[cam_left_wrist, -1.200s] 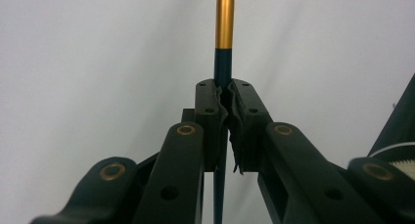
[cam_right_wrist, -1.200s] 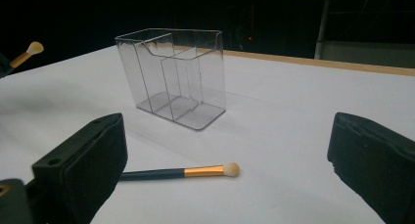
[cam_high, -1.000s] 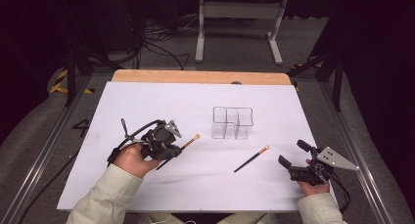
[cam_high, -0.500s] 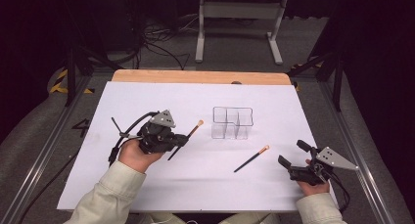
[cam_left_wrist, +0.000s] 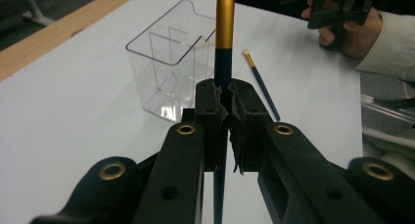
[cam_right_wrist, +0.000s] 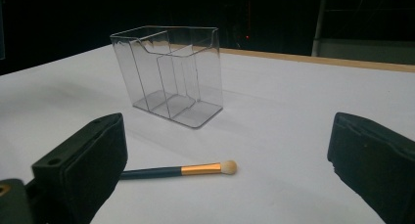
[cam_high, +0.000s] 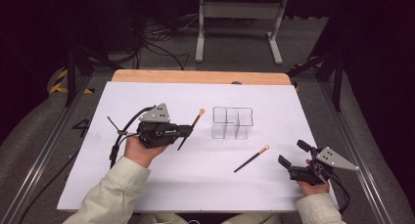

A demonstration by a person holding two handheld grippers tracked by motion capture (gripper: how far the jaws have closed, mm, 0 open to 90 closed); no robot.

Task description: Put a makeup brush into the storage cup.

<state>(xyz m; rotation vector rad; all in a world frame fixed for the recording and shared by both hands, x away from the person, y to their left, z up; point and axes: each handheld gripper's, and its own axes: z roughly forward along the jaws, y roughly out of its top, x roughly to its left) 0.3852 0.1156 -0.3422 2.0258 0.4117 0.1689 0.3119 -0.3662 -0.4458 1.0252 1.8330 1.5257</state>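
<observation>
White table (cam_high: pixel 147 185) under dark room. Left gripper (cam_high: pixel 185 131), left of centre in high view, jaws pinched tight on makeup brush (cam_high: pixel 191 128), bristle tip aimed toward clear divided organizer (cam_high: pixel 232 122) at centre. Second brush (cam_high: pixel 251 158) lies flat right of centre, below organizer. Right gripper (cam_high: pixel 289 154), lower right, jaws spread wide, empty, near second brush.

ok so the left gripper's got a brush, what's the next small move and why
Probably carry the left gripper a little further towards the clear organizer and bring the brush over one of its open compartments. The gripper is shut on the brush, lifted off the white table, and the organizer stands empty just beyond it. The second brush lies near the open right gripper.
</observation>
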